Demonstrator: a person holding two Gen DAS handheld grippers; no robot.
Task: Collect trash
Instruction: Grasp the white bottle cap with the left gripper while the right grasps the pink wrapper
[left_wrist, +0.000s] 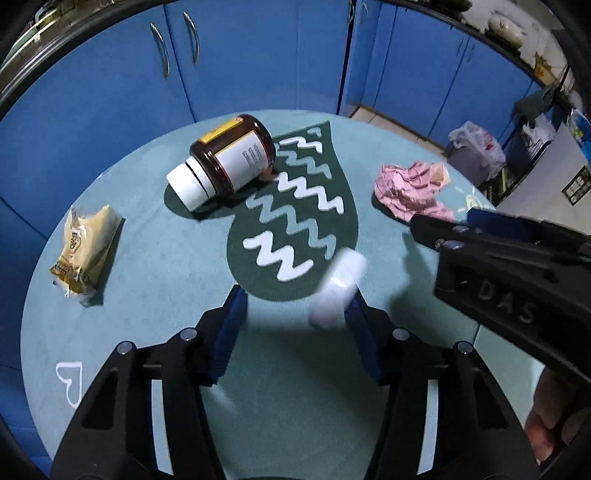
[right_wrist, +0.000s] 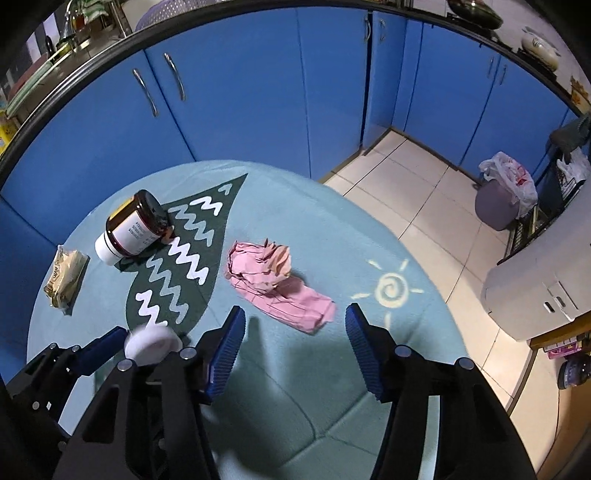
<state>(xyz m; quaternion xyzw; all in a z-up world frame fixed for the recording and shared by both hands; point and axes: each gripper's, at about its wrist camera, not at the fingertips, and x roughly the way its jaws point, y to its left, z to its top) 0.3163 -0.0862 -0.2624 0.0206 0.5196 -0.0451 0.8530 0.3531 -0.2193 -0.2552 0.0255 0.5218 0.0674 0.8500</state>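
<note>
While left tongs (left_wrist: 295, 317) half-open beside blurred white bottle (left_wrist: 338, 286) on worktop (left_wrist: 155, 258), unpinched, and right tongs (right_wrist: 295, 332) half-open, empty, short of pink wrapper (right_wrist: 280, 284): centre, lower, close squarely.

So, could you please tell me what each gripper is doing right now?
Left gripper: open; blurred white thing between the jaws, not clamped.
Right gripper: open, empty.

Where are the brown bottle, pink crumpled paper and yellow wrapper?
brown bottle (left_wrist: 236, 158): left wrist view, on its white label.
pink crumpled paper (right_wrist: 273, 280): right wrist view, on its crumpled middle.
yellow wrapper (left_wrist: 86, 254): left wrist view, on its middle.
</note>
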